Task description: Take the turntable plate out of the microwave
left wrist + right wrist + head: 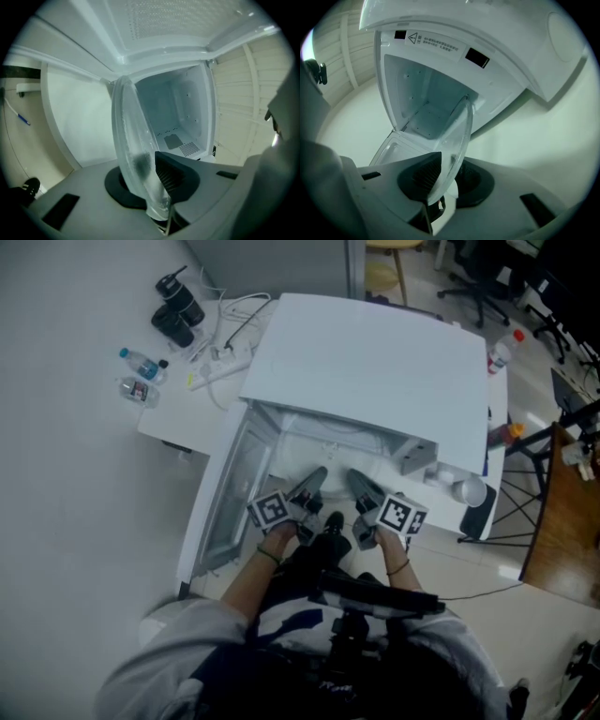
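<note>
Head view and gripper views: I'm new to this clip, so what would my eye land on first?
First, the clear glass turntable plate, gripped at its rim by the left hand-held gripper and the right hand-held gripper. Beyond it, the white microwave gapes, its door swung open at the left.

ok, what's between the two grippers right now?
The glass turntable plate: the left gripper and right gripper each have their jaws closed on its rim, shown in both gripper views.
</note>
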`<action>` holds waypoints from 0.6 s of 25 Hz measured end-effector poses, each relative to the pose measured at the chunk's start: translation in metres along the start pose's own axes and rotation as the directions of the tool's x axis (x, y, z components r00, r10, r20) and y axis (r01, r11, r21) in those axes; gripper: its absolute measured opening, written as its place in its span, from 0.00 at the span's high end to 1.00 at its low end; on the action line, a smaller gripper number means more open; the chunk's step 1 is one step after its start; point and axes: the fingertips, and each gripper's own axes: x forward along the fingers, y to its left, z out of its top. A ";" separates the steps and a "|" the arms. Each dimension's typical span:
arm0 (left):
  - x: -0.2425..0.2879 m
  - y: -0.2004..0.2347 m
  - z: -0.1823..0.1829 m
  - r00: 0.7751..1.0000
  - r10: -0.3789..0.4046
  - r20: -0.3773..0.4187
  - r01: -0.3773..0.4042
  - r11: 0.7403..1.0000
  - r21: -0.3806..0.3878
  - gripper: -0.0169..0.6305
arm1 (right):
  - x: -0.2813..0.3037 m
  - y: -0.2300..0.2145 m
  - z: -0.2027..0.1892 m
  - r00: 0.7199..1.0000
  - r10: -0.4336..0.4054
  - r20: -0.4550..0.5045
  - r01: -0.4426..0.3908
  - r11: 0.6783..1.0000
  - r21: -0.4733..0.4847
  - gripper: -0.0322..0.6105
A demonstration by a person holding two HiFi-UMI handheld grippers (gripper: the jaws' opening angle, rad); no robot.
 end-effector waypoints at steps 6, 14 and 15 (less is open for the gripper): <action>0.011 -0.005 0.018 0.987 -0.081 0.140 0.093 0.992 -0.082 0.90 | -0.001 0.003 -0.008 1.000 -0.005 -0.004 0.005 1.000 0.014 0.83; 0.005 0.001 0.011 0.996 0.030 0.087 -0.033 0.999 0.030 0.90 | -0.014 0.012 -0.004 0.999 -0.008 0.048 0.011 0.998 -0.064 0.82; 0.005 -0.002 0.010 0.996 0.015 0.086 -0.018 0.999 0.033 0.90 | -0.016 0.012 -0.005 0.999 -0.011 0.051 0.014 0.998 -0.066 0.82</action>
